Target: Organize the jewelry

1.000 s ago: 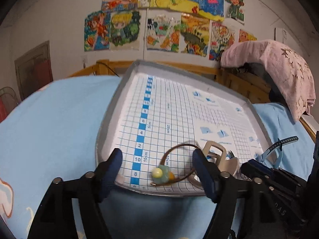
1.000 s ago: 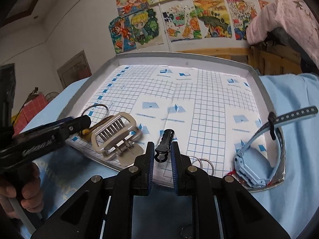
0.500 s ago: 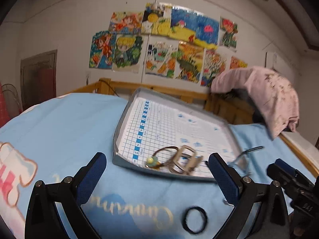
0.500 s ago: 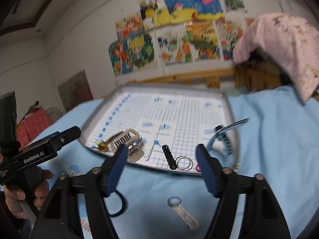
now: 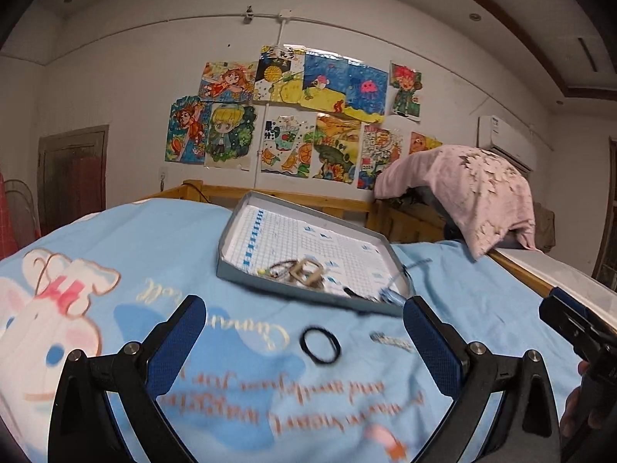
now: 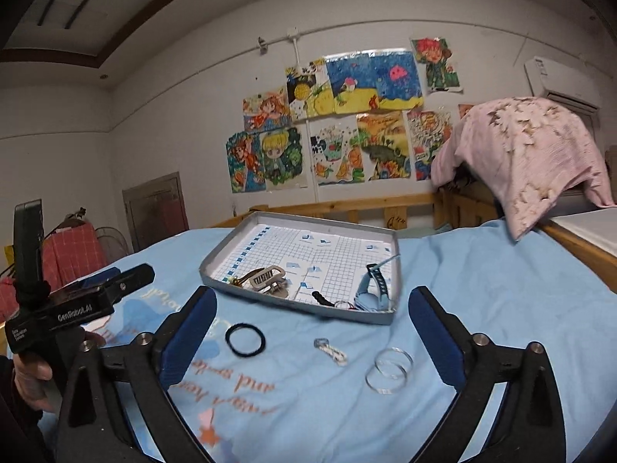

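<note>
A grey tray point(image 6: 216, 270) point(image 5: 231, 270) with a grid-paper lining lies on the blue bedsheet. In it are a beige hair claw point(image 6: 268, 279) point(image 5: 306, 272), a brown cord bracelet with a bead point(image 6: 235, 279), a small black clip point(image 6: 322, 299) and a blue watch point(image 6: 372, 289). On the sheet in front lie a black hair tie point(image 6: 245, 339) point(image 5: 320, 345), a small silver charm point(image 6: 331, 351) and two clear rings point(image 6: 389, 372). My left gripper point(image 5: 304, 337) and right gripper point(image 6: 312, 332) are both wide open, empty, held back above the sheet.
A wooden bed rail point(image 6: 347, 208) runs behind the tray. A pink cloth point(image 6: 528, 154) drapes over something at the right. Drawings point(image 6: 335, 123) hang on the wall. The left gripper's body point(image 6: 69, 308) shows at the left of the right wrist view.
Both grippers have pulled back and up from the tray. The right gripper opened and let go of the black clip, which now lies in the tray.
</note>
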`<state>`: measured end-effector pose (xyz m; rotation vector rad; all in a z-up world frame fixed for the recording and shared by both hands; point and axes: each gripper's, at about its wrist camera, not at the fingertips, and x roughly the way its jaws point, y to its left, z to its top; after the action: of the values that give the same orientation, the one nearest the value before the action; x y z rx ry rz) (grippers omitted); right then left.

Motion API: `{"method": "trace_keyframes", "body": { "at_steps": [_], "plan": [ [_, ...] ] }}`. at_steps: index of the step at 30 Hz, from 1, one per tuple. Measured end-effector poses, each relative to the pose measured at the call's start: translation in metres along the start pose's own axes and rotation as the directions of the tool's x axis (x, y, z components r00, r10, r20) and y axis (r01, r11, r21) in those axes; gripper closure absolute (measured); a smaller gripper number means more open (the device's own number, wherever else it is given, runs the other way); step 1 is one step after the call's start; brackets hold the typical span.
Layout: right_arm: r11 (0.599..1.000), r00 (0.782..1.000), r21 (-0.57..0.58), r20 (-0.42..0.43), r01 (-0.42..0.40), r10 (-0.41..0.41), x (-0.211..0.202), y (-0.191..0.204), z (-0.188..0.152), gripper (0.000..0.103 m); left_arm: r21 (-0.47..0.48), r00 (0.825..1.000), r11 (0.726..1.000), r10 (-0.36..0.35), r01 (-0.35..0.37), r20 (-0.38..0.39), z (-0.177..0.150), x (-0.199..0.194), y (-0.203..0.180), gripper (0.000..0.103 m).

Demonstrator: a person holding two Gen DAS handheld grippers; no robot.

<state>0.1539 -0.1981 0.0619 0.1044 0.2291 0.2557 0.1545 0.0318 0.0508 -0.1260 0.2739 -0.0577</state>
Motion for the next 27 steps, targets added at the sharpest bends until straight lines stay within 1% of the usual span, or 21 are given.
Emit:
{"method": "trace_keyframes", "body": {
  "at_steps": [4,8,10,14,20,23,27],
  "plan": [
    [1.0,1.0,-0.014,0.003,0.028,-0.028,-0.031,-0.002,-0.011,0.005,-0.001,1.0,1.0,-0.007,0.007,-0.016,-0.019,-0.024,-0.005,0.0],
    [0.998,0.998,-0.03,-0.009,0.057,-0.057,-0.054,-0.001,-0.024,0.005,0.02,1.0,1.0,-0.008,0.009,-0.027,-0.037,-0.041,-0.01,0.0],
    [0.997,0.997,-0.039,-0.025,0.07,-0.071,-0.061,-0.001,-0.031,0.005,0.024,0.999,1.0,-0.013,0.014,-0.037,-0.045,-0.047,-0.013,0.0],
    [0.995,0.994,-0.048,-0.053,0.093,-0.095,-0.074,-0.004,-0.045,0.004,0.039,0.996,0.999,-0.026,0.03,-0.082,-0.063,-0.051,-0.019,0.0],
    [0.993,0.989,-0.02,-0.096,0.114,-0.116,-0.08,-0.013,-0.054,0.003,0.048,0.99,0.998,-0.037,0.044,-0.134,-0.072,-0.045,-0.022,0.0],
    [0.993,0.987,-0.004,-0.108,0.12,-0.12,-0.08,-0.021,-0.054,0.003,0.045,0.987,0.998,-0.035,0.043,-0.158,-0.07,-0.037,-0.022,0.0],
    [0.991,0.985,-0.021,-0.113,0.132,-0.134,-0.072,-0.027,-0.048,0.003,0.051,0.981,0.998,-0.023,0.034,-0.195,-0.062,-0.019,-0.024,0.0]
  ]
}}
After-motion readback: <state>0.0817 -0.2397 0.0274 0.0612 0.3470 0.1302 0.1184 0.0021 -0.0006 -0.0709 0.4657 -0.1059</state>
